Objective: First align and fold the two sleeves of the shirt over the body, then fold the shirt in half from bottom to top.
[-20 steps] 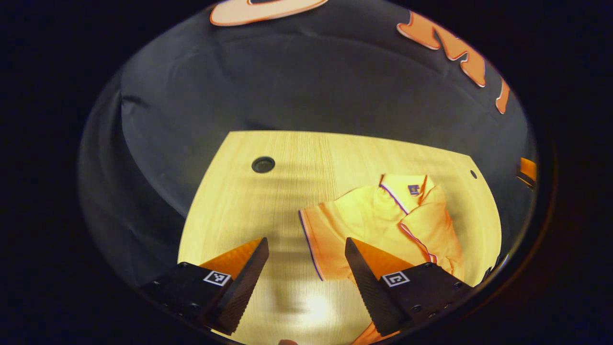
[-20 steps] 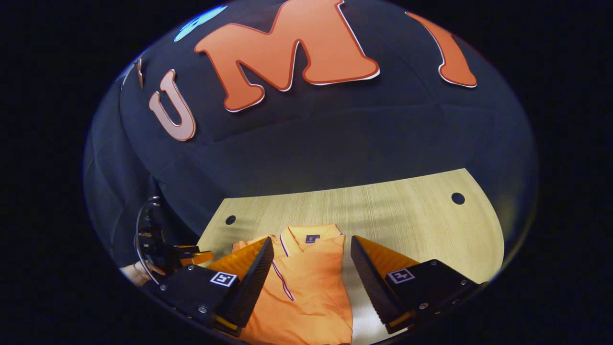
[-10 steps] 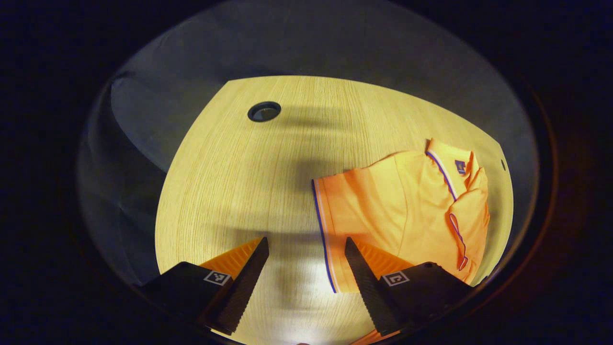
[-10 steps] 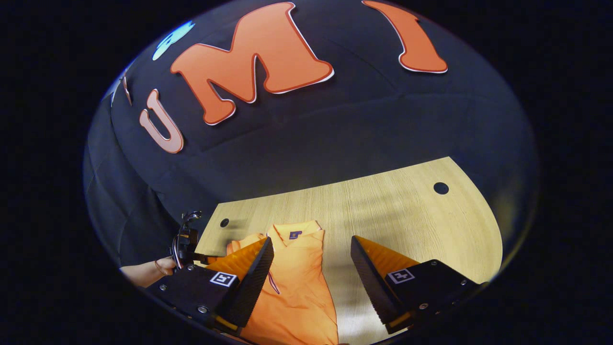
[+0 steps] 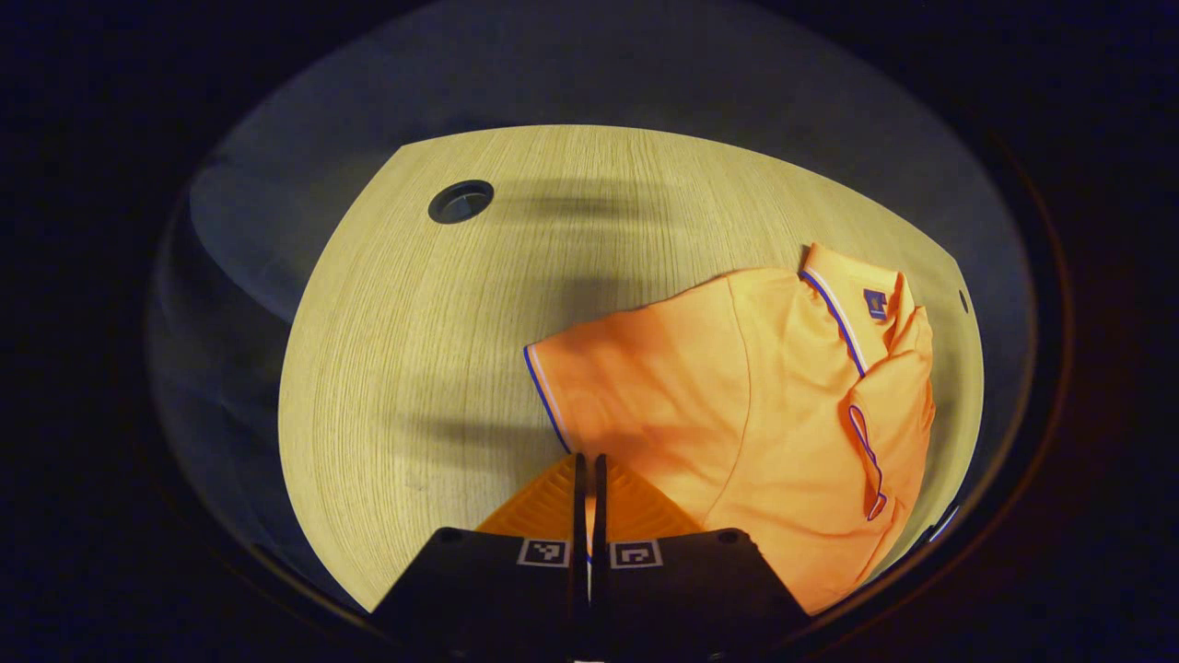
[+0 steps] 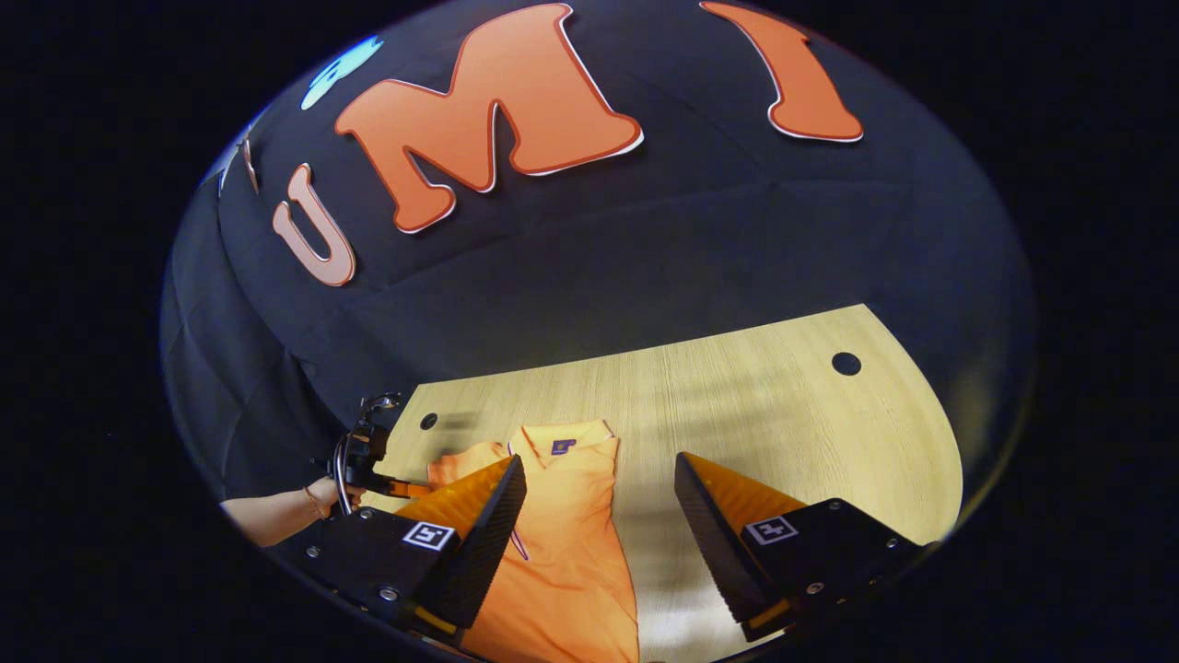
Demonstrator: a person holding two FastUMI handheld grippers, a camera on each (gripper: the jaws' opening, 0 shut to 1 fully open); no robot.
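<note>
An orange polo shirt point(image 5: 783, 405) with blue and white trim lies on the pale wooden table point(image 5: 414, 350), collar toward the far edge. Its near sleeve point(image 5: 626, 387) spreads out flat to the side. My left gripper point(image 5: 587, 465) is shut on the trimmed cuff edge of that sleeve. The other sleeve point(image 5: 884, 433) lies folded over the body. In the right gripper view the shirt point(image 6: 571, 543) runs under my right gripper point(image 6: 599, 459), which hovers open above it with nothing between its fingers. The left gripper point(image 6: 368, 456) shows there at the shirt's left side.
A cable hole point(image 5: 461, 201) sits in the table's far corner, and another hole point(image 6: 846, 363) lies at the far right. A hand point(image 6: 276, 511) holds the left gripper at the table's left edge. The black booth wall rises behind the table.
My left gripper has come down to the sleeve's cuff and gone from open to shut on it. The right gripper has stayed open and barely moved.
</note>
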